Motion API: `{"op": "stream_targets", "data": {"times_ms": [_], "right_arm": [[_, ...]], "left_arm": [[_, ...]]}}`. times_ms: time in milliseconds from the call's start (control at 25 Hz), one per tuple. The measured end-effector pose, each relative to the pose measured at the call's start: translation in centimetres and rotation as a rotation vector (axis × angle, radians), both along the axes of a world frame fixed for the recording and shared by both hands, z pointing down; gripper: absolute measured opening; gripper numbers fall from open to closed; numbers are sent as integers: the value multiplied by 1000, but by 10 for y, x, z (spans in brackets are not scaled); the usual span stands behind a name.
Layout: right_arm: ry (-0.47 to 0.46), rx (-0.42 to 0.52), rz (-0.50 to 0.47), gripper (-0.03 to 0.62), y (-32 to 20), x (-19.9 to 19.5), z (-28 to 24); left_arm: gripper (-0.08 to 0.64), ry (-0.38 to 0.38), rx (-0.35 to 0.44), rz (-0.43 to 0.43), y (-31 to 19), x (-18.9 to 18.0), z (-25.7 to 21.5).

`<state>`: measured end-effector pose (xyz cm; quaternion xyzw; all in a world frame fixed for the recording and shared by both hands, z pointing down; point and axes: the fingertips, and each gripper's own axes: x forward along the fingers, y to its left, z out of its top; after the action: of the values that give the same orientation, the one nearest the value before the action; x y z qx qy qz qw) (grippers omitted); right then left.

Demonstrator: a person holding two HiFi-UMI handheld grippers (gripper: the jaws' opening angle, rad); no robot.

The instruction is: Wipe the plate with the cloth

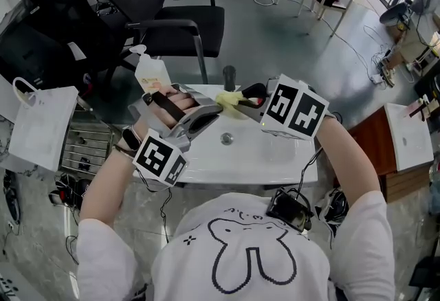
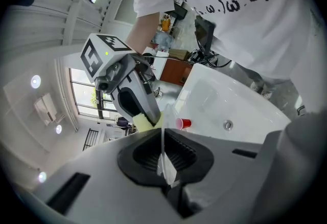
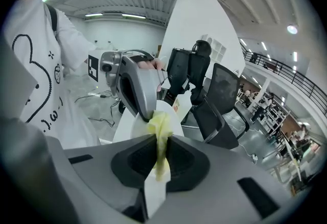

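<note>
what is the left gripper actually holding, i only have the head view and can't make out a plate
observer: the left gripper view shows the left gripper shut on the rim of a thin white plate, seen edge-on.
operator: and where's the cloth against it
observer: in the right gripper view the right gripper pinches the yellow cloth, whose bunched end looks pressed on the plate's face just beside the left gripper's jaws.
</note>
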<state>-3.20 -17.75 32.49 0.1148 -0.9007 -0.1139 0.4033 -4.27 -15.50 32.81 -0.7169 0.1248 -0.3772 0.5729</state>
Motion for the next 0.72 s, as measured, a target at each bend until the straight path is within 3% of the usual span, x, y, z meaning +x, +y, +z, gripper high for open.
{"op": "stream_targets", "data": {"times_ms": [240,720], "right_arm": [[108,46,40,51,-14,10,19],[101,-14,137,51,-40,19,56]], "left_arm": [[18,12,12,9,5,-1,-6],[18,16,-29,27,17,4,7]]}}
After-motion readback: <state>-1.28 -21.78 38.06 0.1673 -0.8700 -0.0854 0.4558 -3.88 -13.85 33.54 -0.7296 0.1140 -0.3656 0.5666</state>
